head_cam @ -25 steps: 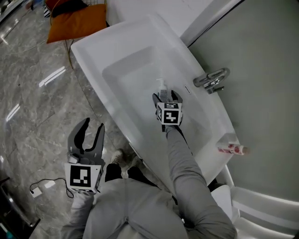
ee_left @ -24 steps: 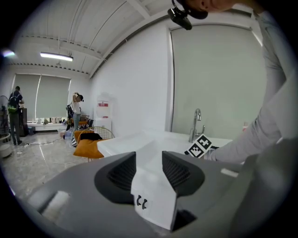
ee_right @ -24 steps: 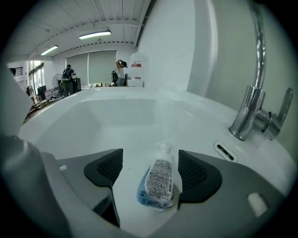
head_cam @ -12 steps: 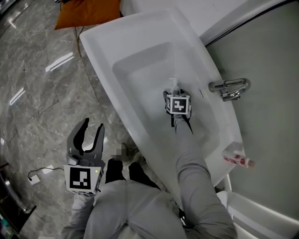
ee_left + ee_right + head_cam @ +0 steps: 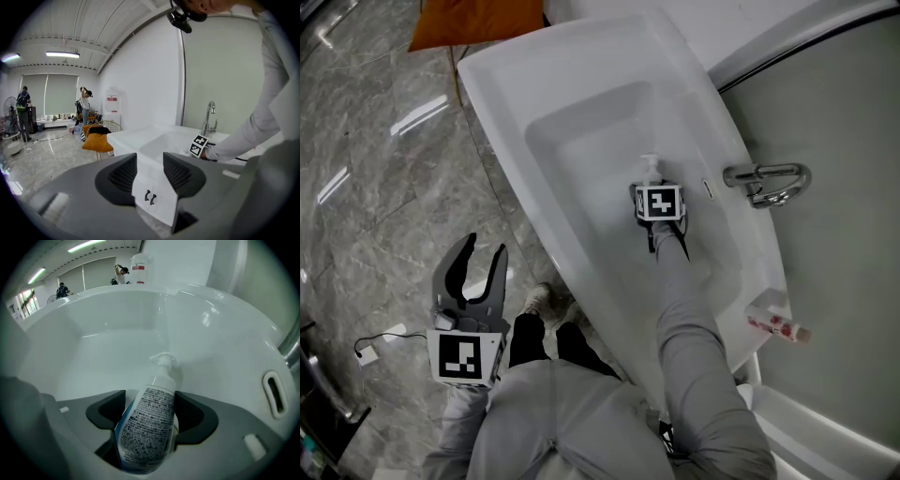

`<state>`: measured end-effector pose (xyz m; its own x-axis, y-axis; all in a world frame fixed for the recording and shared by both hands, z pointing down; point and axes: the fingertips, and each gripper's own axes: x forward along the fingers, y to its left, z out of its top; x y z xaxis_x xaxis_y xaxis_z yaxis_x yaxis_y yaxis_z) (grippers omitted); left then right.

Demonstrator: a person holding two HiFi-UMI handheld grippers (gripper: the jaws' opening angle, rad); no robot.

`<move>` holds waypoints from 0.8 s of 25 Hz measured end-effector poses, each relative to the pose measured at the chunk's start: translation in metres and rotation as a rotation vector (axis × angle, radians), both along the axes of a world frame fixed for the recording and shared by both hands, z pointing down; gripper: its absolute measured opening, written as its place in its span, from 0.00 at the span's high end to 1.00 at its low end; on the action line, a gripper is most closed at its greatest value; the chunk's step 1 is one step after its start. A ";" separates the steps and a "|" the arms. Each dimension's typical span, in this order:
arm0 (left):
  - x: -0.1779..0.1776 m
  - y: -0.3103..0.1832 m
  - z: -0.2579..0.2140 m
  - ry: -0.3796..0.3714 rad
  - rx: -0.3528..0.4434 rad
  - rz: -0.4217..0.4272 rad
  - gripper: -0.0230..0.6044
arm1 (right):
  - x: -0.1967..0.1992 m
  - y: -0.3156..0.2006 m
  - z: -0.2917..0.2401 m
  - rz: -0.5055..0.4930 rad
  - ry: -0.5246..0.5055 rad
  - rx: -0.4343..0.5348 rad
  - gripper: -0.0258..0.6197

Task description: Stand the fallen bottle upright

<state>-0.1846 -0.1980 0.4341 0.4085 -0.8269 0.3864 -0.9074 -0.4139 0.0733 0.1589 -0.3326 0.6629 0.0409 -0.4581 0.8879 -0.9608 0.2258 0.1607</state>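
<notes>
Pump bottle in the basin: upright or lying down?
Lying down. The pump bottle lies lengthwise between the right gripper fingers, pump head pointing along the basin floor, not upward.

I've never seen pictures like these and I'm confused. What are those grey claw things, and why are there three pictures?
A person holds two tools that pinch like tongs. One picture comes from a camera on the person's head, looking down. The other two come from cameras riding on each tool. Below is a white sink with a faucet, and a pink-and-white tube lies on its edge. The right hand-held gripper is closed on a pump bottle in the basin. The left hand-held gripper is open and holds nothing, away from the sink.
</notes>
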 end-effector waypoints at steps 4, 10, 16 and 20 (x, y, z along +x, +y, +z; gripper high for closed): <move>0.002 -0.002 -0.001 0.003 0.000 0.002 0.67 | -0.004 0.000 0.000 -0.027 0.007 -0.022 0.47; 0.002 -0.002 -0.003 0.003 0.003 0.000 0.67 | -0.008 0.000 -0.002 -0.044 0.016 -0.020 0.49; 0.006 0.000 -0.003 0.003 0.003 0.006 0.67 | -0.014 0.000 -0.014 -0.074 -0.007 0.046 0.51; 0.015 0.000 -0.006 0.010 0.008 0.028 0.67 | -0.019 -0.001 -0.034 -0.062 -0.064 0.115 0.52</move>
<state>-0.1697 -0.1978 0.4282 0.4356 -0.8180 0.3757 -0.8945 -0.4400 0.0792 0.1398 -0.3339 0.6288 -0.0460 -0.5565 0.8296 -0.9548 0.2687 0.1273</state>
